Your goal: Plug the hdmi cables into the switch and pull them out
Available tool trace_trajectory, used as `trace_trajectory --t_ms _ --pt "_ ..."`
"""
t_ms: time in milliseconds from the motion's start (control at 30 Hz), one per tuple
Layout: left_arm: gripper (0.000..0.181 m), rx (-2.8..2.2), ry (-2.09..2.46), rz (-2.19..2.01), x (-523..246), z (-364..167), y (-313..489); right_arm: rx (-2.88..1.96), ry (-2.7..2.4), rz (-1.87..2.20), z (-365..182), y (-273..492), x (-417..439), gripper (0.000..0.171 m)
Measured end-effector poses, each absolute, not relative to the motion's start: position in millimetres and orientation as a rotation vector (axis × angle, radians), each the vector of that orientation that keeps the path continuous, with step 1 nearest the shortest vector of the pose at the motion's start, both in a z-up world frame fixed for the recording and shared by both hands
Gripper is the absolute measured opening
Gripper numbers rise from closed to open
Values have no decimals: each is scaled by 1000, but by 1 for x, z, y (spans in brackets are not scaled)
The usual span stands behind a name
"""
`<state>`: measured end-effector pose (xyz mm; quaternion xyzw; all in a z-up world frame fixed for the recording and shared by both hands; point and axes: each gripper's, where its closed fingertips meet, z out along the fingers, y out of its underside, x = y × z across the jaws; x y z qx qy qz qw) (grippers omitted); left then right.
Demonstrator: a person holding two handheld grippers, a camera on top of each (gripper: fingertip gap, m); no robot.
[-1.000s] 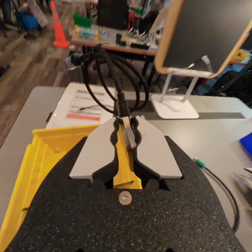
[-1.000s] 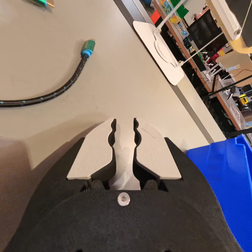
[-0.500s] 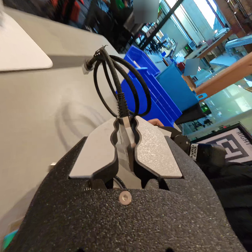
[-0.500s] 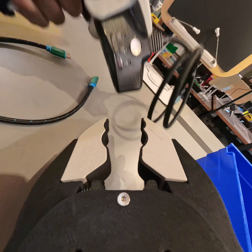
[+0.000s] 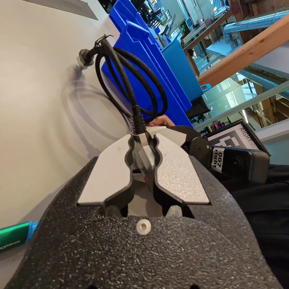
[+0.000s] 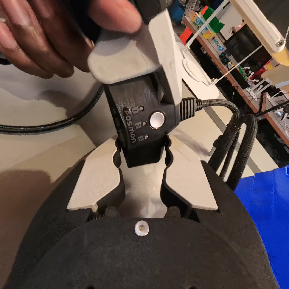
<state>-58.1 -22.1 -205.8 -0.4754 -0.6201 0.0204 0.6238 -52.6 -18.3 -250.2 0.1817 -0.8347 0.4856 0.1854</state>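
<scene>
The left gripper [image 5: 143,137] was clamped on the black switch [image 6: 140,125], its jaws pressing the thin edges of the box; in the left wrist view the switch [image 5: 143,154] showed only as a narrow sliver between the grey fingers [image 5: 109,172]. In the right wrist view the same box faced the camera with a round silver button [image 6: 156,119] and three small indicator lights, the left gripper's pale fingers [image 6: 118,65] gripping its far end at 12 o'clock and a person's hand [image 6: 39,36] behind them toward 11 o'clock. The right gripper [image 6: 142,141] stood spread wide, its fingertips flanking the near end of the switch; whether they touched it could not be told, though the right one seemed a hair clear. A black braided pigtail cable [image 6: 222,106] left the switch at 3 o'clock and hung in a bundled loop [image 5: 129,75] tied at the top, its grey plug [image 5: 83,60] pointing toward 10 o'clock. A dark hdmi cable [image 6: 46,126] lay curved on the beige table [image 6: 46,156] at 9 o'clock, unplugged, and a green plug [image 5: 14,234] showed at 8 o'clock in the left wrist view. A blue bin [image 6: 262,211] sat at 4 o'clock, and a white stand base [image 6: 198,75] rested on the table at 2 o'clock.
</scene>
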Motion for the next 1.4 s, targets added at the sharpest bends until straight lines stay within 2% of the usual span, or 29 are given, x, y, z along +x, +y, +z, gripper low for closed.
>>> trace_trajectory --t_ms 67,167,233,367,533,633,767,1033,1133,1167,1400 --pt "31 -1098 -1400 82 -58 -201 -22 464 -2387 1370 -250 -19 -54 55" --pt "52 -1085 -1411 162 -54 -194 -36 359 -2435 1413 -247 -21 -60 54" --pt "58 -1100 -1478 278 -46 -197 -58 281 -2464 1440 -244 -21 -66 53" --pt "54 -1291 -1771 511 -11 -232 -108 192 -2513 1469 -243 -21 -73 49" --pt "44 -1442 -1855 520 22 -246 -103 213 -2507 1430 -246 -22 -72 49" --pt "44 -1575 -1917 565 33 -261 -99 225 -2493 1411 -247 -22 -72 49" --pt "58 -1616 -1978 545 31 -281 -92 236 -2476 1385 -249 -23 -72 49" --pt "67 -1541 -2121 746 2 -287 -120 285 -2436 1336 -251 -23 -67 48" --pt "64 -1591 -2098 753 -4 -288 -112 297 -2421 1329 -252 -23 -66 48" --pt "58 -1608 -2074 751 -5 -287 -108 300 -2420 1326 -252 -22 -66 48" --pt "60 -1786 -1835 676 14 -287 -80 392 -2395 1270 -257 -18 -65 46"
